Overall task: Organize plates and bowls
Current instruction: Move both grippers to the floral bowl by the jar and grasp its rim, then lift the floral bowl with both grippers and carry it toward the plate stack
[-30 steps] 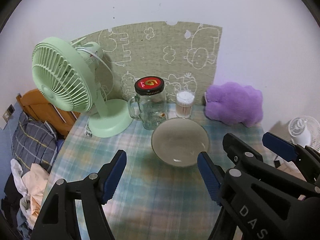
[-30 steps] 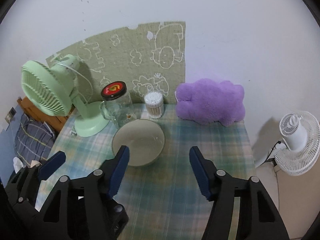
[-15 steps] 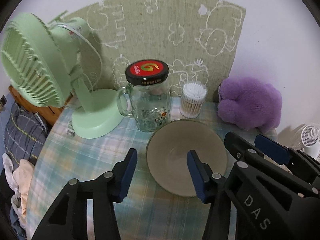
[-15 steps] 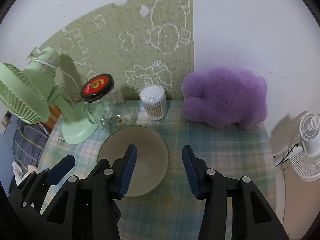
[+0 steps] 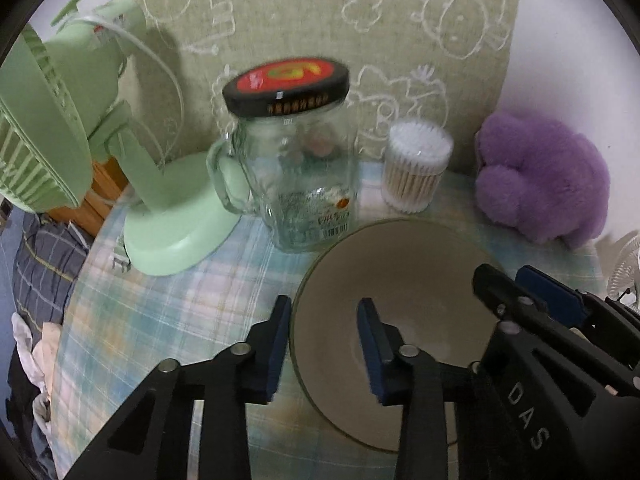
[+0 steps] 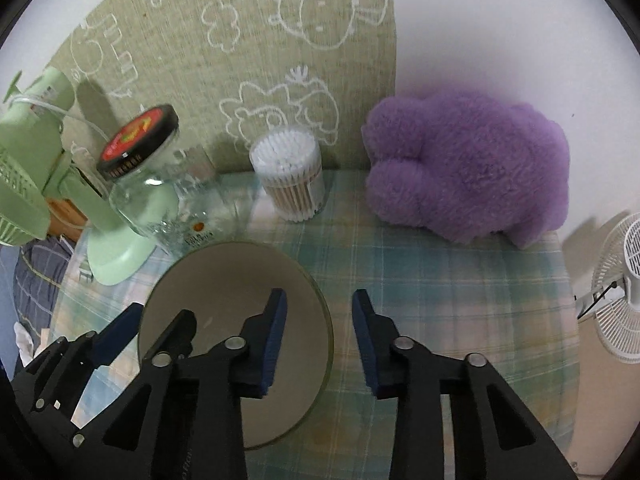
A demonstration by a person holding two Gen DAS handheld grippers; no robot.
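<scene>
Pointing steeply down at the desk point(image 6: 440, 280), both grippers straddle the bowl point(image 5: 400, 280). Left gripper point(image 5: 324, 336) spans its left rim, right gripper point(image 6: 318, 328) its right rim. Both jaws have just been closing, rim between them, pads not yet pressing.

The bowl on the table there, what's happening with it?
A person is bringing two handheld grippers down onto the bowl from opposite sides. The left gripper straddles its left rim and the right gripper its right rim, one finger inside and one outside each. Both sets of jaws have just been closing, but the pads don't yet press the rim, so the bowl sits unlifted on the checked tablecloth, in front of the glass jar.
</scene>
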